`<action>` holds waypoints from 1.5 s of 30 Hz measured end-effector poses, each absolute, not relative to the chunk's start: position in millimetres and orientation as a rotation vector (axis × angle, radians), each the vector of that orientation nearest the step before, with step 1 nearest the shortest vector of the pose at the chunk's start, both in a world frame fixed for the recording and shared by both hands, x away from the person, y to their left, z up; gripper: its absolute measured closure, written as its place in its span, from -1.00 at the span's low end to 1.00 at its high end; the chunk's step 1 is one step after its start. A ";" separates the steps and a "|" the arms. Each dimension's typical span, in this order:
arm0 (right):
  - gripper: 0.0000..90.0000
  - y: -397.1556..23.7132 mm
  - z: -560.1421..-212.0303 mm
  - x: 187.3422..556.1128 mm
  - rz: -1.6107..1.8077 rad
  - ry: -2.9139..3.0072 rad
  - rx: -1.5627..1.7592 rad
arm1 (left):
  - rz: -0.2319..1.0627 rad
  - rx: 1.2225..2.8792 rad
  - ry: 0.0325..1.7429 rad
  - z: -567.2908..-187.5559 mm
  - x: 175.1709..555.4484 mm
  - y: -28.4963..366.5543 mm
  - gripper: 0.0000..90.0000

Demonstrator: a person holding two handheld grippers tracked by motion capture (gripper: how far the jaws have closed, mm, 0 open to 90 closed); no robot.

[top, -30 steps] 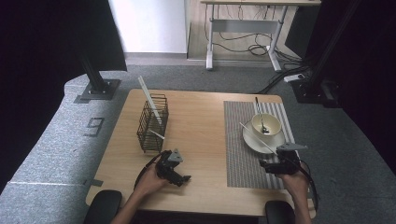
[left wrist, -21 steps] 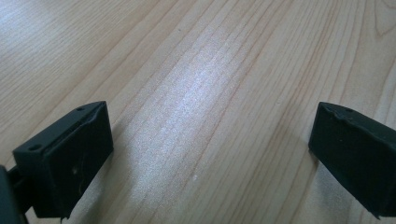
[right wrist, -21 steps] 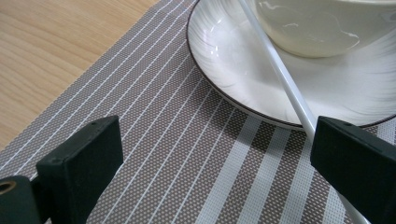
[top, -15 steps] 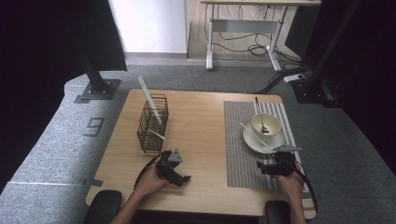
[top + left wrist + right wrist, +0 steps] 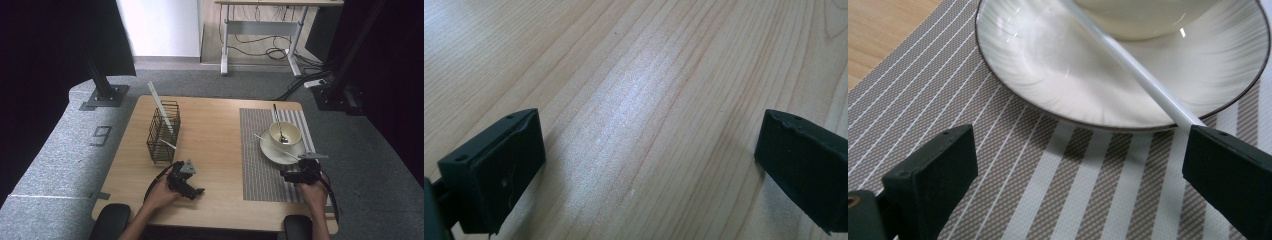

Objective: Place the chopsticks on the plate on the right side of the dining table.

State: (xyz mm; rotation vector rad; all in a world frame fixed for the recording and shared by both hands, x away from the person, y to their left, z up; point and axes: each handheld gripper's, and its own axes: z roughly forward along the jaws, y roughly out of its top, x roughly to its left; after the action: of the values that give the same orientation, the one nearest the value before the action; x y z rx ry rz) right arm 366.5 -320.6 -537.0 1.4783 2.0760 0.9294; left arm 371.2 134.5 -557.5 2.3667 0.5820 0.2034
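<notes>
Both tongs gape empty: right tongs point(image 5: 1078, 165) at the plate point(image 5: 1048, 75) rim, left tongs point(image 5: 649, 165) over bare table point(image 5: 649, 75).

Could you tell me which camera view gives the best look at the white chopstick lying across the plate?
The right gripper view: the white chopstick crosses the plate close up, ending by the right tool, whose jaws have just been opening. The high view shows it small.

A thin white chopstick point(image 5: 276, 147) lies slantwise across the white plate point(image 5: 270, 153) at the table's right, resting on the rim; its near end overhangs the striped mat point(image 5: 255, 165).
</notes>
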 end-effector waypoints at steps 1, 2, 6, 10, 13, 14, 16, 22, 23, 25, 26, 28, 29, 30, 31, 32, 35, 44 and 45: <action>-1.00 -321.2 -536.8 367.9 0.930 2.077 1.480 | 0.203 2.367 0.582 -557.5 371.2 134.4 -1.00; -1.00 -321.6 -536.8 369.3 0.932 2.078 1.484 | 0.203 2.366 0.582 -557.5 371.2 134.4 -1.00; -1.00 -324.1 -537.3 374.6 0.933 2.076 1.498 | 0.203 2.366 0.580 -557.6 371.4 134.3 -1.00; -1.00 -327.4 -537.3 379.0 0.954 2.057 1.521 | 0.203 2.366 0.580 -557.6 371.5 134.2 -1.00; -1.00 -329.3 -536.0 381.7 0.961 2.043 1.534 | 0.202 2.366 0.579 -557.7 371.6 134.3 -1.00; -1.00 -330.0 -535.6 382.7 0.960 2.038 1.531 | 0.201 2.366 0.579 -557.7 371.6 134.2 -1.00; -1.00 -330.9 -534.7 384.8 0.970 2.025 1.541 | 0.201 2.366 0.579 -557.7 371.6 134.3 -1.00; -1.00 -332.9 -534.6 389.7 0.982 2.007 1.558 | 0.201 2.366 0.579 -557.7 371.6 134.2 -1.00; -1.00 -333.4 -534.7 390.5 0.981 2.004 1.560 | 0.202 2.367 0.578 -557.7 371.6 134.2 -1.00; -1.00 -334.0 -534.9 392.2 0.981 1.992 1.568 | 0.201 2.366 0.579 -557.7 371.6 134.2 -1.00; -1.00 -334.1 -535.1 393.2 0.979 1.984 1.571 | 0.202 2.367 0.578 -557.7 371.7 134.2 -1.00; -1.00 -333.9 -535.6 395.2 0.967 1.977 1.565 | 0.202 2.367 0.579 -557.6 371.7 134.2 -1.00; -1.00 -333.3 -535.9 395.9 0.955 1.972 1.563 | 0.203 2.367 0.578 -557.7 371.8 134.2 -1.00; -1.00 -333.0 -536.3 396.5 0.943 1.973 1.558 | 0.202 2.367 0.578 -557.6 371.8 134.1 -1.00; -1.00 -332.4 -536.7 396.7 0.934 1.971 1.556 | 0.203 2.367 0.578 -557.7 371.9 134.0 -1.00; -1.00 -332.1 -537.1 396.8 0.927 1.969 1.551 | 0.203 2.367 0.578 -557.6 371.9 133.9 -1.00; -1.00 -332.0 -538.7 397.3 0.907 1.957 1.548 | 0.202 2.366 0.580 -557.7 372.0 133.6 -1.00; -1.00 -333.5 -543.5 399.0 0.902 1.922 1.563 | 0.202 2.368 0.576 -557.8 372.3 133.5 -1.00; -1.00 -333.6 -543.8 399.1 0.902 1.921 1.561 | 0.202 2.368 0.576 -557.8 372.4 133.4 -1.00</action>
State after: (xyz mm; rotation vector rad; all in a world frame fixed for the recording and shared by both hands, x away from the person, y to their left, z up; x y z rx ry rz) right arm 399.1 -333.6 -543.8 1.5610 1.9210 0.9016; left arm 372.4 133.4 -557.8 2.3675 0.5759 0.2019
